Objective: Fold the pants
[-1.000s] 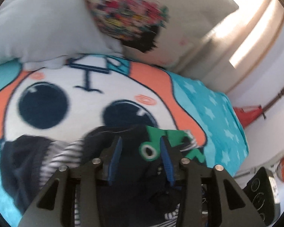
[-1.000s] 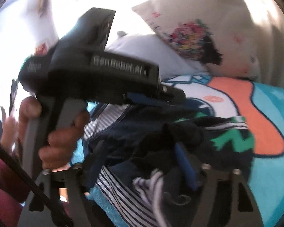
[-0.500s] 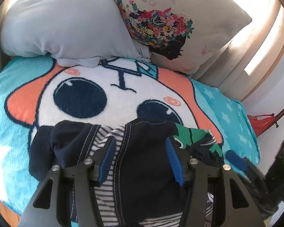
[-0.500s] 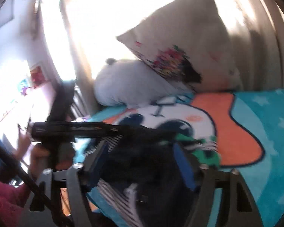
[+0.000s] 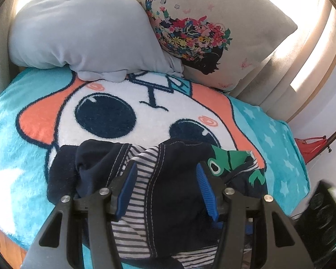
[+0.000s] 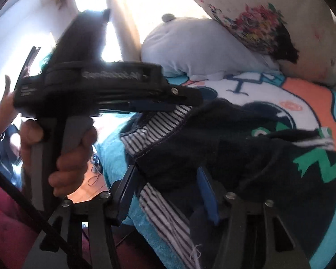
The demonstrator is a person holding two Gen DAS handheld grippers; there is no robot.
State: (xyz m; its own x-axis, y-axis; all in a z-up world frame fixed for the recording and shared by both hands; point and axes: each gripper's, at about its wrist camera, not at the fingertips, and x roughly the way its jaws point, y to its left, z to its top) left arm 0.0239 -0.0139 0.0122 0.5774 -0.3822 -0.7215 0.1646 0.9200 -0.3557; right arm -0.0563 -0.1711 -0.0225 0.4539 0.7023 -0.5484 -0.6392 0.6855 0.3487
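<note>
A bed is covered by a teal blanket (image 5: 15, 161) printed with a large cartoon face in white, orange and navy and with pale stars toward one edge. At the head of the bed a pale grey pillow (image 5: 82, 33) is propped beside a cream cushion (image 5: 224, 29) bearing a flowered silhouette print, and bright light is let in behind them. The pants (image 5: 174, 179), dark navy with a striped lining turned out and a green cartoon print on one part, are seen bunched in a loose heap on the lower part of the printed face, near the front edge of the bed. In the left wrist view the left gripper (image 5: 166, 185) is held over the heap with its blue pads well apart; navy cloth and striped lining are spanned between them, but the pads are not seen pressed on the fabric, so nothing is gripped. In the right wrist view the right gripper (image 6: 170, 192) is shown at the near edge of the heap with its jaws closing; a fold of the dark cloth lies between the pads, which are still parted and not yet clamped on it. In that same view the left gripper (image 6: 190, 98) is seen from the side, its handle wrapped by a hand (image 6: 62, 157), with its fingers reaching onto the far side of the pants (image 6: 235, 152). A red garment is visible at the lower left edge.
</note>
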